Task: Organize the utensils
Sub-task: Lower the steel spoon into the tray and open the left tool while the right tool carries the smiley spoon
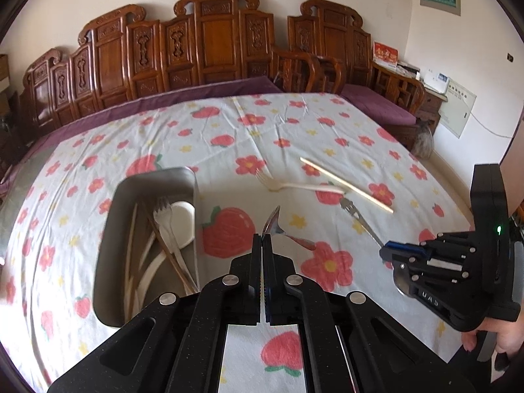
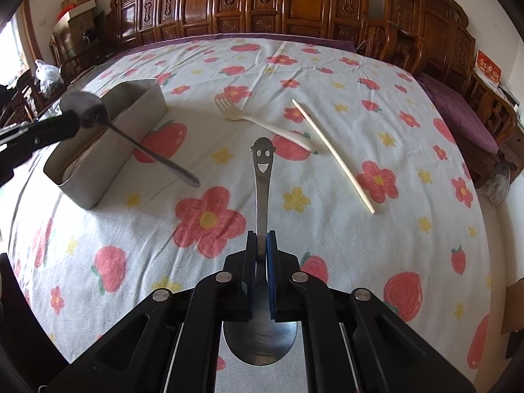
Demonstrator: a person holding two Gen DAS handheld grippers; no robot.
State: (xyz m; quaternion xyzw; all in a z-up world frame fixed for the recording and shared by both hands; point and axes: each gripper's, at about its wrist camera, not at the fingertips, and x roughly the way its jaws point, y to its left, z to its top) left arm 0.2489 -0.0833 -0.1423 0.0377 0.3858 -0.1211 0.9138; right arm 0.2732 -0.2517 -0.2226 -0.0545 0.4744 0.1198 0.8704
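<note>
With both sets of jaws clamped, left gripper (image 1: 266,240) on a steel spoon (image 2: 85,110) and right gripper (image 2: 262,245) on a smiley-handled spoon (image 2: 262,177), I should tip the left spoon handle-first into the steel bin (image 1: 131,193) at mid-left.

Both grippers are matte black linkages with round silver pivot bolts. The right gripper (image 1: 388,255) carries blue finger pads, white lettering, possibly "UAD", and a small green light.

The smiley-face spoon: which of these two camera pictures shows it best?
The right wrist view. There the smiley-face spoon runs up the middle, face cut-outs clear, clamped in the right gripper. The left wrist view shows only its handle, sticking out from that gripper.
</note>
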